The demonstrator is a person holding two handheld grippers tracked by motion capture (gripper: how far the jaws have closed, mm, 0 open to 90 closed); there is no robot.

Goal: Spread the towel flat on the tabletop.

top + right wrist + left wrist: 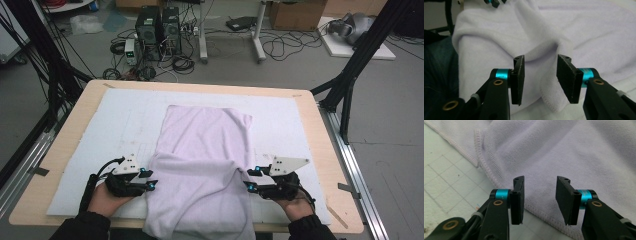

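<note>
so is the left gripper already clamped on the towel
No, in the left gripper view the left gripper has its jaws apart with the towel lying flat beyond the gap, not pinched.

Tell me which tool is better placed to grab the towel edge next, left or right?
Right, probably. The right tool stands open with a folded corner of the towel rising between its jaws. The left tool is open too, but over flat cloth just inside the hem.

L gripper (151, 180) & R gripper (248, 178), fingers apart
</note>
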